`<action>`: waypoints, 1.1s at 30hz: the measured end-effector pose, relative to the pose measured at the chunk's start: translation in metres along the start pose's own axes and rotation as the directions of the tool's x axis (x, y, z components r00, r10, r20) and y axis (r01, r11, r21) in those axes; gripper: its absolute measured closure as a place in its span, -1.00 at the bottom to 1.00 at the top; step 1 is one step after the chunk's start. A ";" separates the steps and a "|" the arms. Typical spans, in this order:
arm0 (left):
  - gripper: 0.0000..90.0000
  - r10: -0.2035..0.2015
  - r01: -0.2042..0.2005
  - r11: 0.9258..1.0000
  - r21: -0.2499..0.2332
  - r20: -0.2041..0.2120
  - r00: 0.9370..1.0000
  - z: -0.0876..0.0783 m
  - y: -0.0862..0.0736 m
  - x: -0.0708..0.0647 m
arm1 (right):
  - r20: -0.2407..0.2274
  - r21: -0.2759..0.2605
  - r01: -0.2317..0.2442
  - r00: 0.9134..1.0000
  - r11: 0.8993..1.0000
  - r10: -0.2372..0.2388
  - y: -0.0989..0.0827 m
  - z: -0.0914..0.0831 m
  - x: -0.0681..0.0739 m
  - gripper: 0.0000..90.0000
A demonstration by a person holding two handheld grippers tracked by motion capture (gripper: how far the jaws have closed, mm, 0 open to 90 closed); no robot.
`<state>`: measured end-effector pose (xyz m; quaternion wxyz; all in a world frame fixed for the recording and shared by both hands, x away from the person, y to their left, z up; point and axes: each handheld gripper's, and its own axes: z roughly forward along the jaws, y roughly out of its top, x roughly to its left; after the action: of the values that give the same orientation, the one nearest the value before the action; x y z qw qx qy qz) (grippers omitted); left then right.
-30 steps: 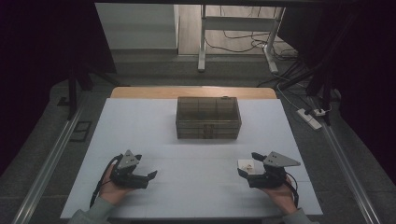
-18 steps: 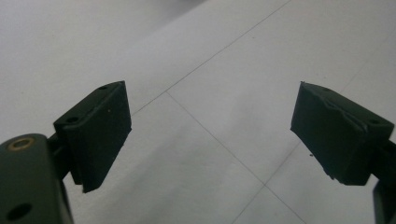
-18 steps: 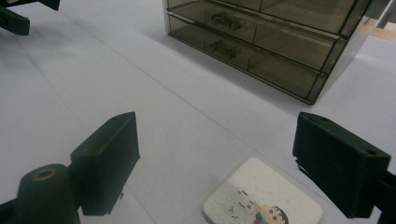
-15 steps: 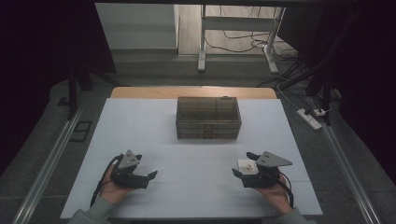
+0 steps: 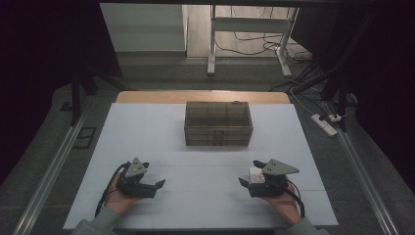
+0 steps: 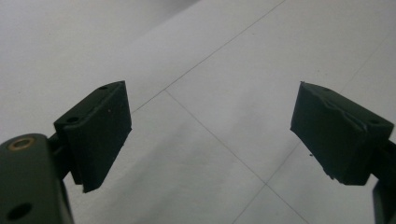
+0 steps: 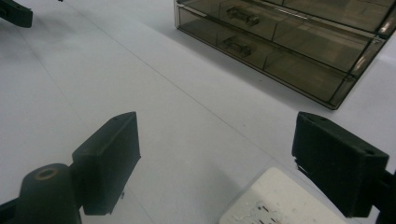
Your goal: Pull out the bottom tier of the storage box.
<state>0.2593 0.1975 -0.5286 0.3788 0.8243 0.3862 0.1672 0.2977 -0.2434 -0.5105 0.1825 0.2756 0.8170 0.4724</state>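
Wide white table (image 5: 205, 147), seamed with thin lines, with a strip of bare wood along its far edge. At the far middle of the table, a smoke-tinted clear plastic drawer organizer (image 5: 218, 123), front toward the person, two stacked drawers with small pull handles, seen closer in the right gripper view (image 7: 285, 42); well apart from both grippers, nearer the right one. Near the front right, right hand-held gripper (image 5: 244, 182) held in a hand (image 5: 284, 203), grey three-cornered plate on top, jaws spread wide with nothing between them, pointing toward the middle of the table. In its own view (image 7: 215, 158), bare tabletop in the gap and a small white block (image 7: 285, 200) with dark marks at the lower edge, just under the right-hand jaw; same white block atop the gripper body in the high view (image 5: 256, 174). Near the front left, left hand-held gripper (image 5: 157, 185) in the other hand (image 5: 117, 198), cable trailing back along the wrist, jaws likewise parted and empty, low over the table. In its own view (image 6: 210, 135), only white surface and crossing seams between the two black pads.
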 end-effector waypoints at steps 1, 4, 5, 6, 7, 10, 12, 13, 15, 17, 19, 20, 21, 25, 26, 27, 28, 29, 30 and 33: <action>-0.72 0.000 0.000 1.000 0.001 0.000 1.000 0.000 0.000 0.000 | -0.003 0.003 0.002 1.000 1.000 -0.002 0.000 0.001 0.000 -0.67; -0.72 0.002 -0.002 1.000 0.004 0.001 1.000 0.001 0.000 0.000 | -0.002 0.003 0.005 1.000 1.000 -0.005 0.001 0.003 0.002 -0.67; -0.72 0.003 -0.003 1.000 0.005 0.000 1.000 0.001 0.000 0.000 | -0.003 0.002 0.006 1.000 1.000 -0.006 0.001 0.003 0.002 -0.67; -0.72 0.003 -0.003 1.000 0.006 0.001 1.000 0.001 0.000 0.000 | -0.003 0.004 0.006 1.000 1.000 -0.006 0.001 0.003 0.003 -0.67; -0.72 0.001 -0.001 1.000 0.005 0.002 1.000 0.001 0.000 0.000 | -0.003 0.000 0.006 1.000 1.000 -0.006 0.001 0.004 0.003 -0.67; -0.72 -0.003 0.003 1.000 0.001 0.004 1.000 0.001 0.000 0.000 | -0.008 0.002 0.005 1.000 1.000 -0.005 0.001 0.007 0.006 -0.67; -0.72 -0.002 0.002 1.000 0.002 0.003 1.000 0.001 0.000 0.000 | -0.010 0.004 0.007 1.000 1.000 -0.007 0.002 0.008 0.006 -0.67; -0.72 -0.001 0.001 1.000 0.004 0.002 1.000 0.001 0.000 0.000 | -0.013 0.009 0.012 1.000 1.000 -0.012 0.002 0.009 0.007 -0.67; -0.72 -0.001 0.001 1.000 0.005 0.001 1.000 0.001 0.000 0.000 | -0.016 0.011 0.019 1.000 1.000 -0.019 0.002 0.011 0.009 -0.67; -0.72 0.000 0.000 1.000 0.006 0.000 1.000 0.002 0.000 0.000 | -0.018 0.016 0.026 1.000 1.000 -0.025 0.003 0.013 0.011 -0.67; -0.72 -0.002 0.002 1.000 0.006 0.000 1.000 0.002 0.000 0.000 | -0.017 0.018 0.027 0.999 0.999 -0.027 0.003 0.014 0.013 -0.67; -0.72 -0.004 0.004 1.000 0.004 0.002 1.000 0.002 0.000 0.000 | -0.021 0.018 0.027 0.999 0.999 -0.027 0.003 0.015 0.013 -0.67; -0.72 -0.005 0.005 1.000 0.003 0.003 1.000 0.002 0.000 0.000 | -0.021 0.016 0.027 0.999 0.999 -0.027 0.004 0.016 0.014 -0.67; -0.72 -0.004 0.004 1.000 0.006 0.002 1.000 0.002 0.000 0.000 | -0.027 0.019 0.032 0.999 0.999 -0.032 0.004 0.019 0.018 -0.67; -0.72 -0.004 0.004 1.000 0.006 0.001 1.000 0.002 0.000 0.000 | -0.027 0.024 0.039 0.999 0.999 -0.038 0.005 0.021 0.019 -0.67; -0.72 -0.004 0.004 1.000 0.006 0.002 1.000 0.002 0.000 0.000 | -0.027 0.024 0.039 0.999 0.999 -0.038 0.005 0.021 0.019 -0.67; -0.72 -0.004 0.004 1.000 0.006 0.001 1.000 0.002 0.000 0.000 | -0.029 0.025 0.041 0.999 0.999 -0.041 0.005 0.022 0.020 -0.67; -0.72 -0.003 0.003 1.000 0.006 0.001 1.000 0.002 0.000 0.000 | -0.029 0.024 0.043 0.999 0.999 -0.043 0.005 0.023 0.021 -0.67; -0.72 -0.003 0.003 1.000 0.007 0.001 1.000 0.002 0.000 0.000 | -0.030 0.025 0.045 0.999 0.999 -0.044 0.006 0.023 0.022 -0.67; -0.72 -0.003 0.003 1.000 0.007 0.000 1.000 0.002 0.000 0.000 | -0.034 0.026 0.049 0.998 0.998 -0.048 0.006 0.025 0.024 -0.67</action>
<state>0.2607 0.1967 -0.5306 0.3760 0.8252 0.3878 0.1651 0.2951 -0.2092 -0.5180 0.1766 0.2505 0.8326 0.4613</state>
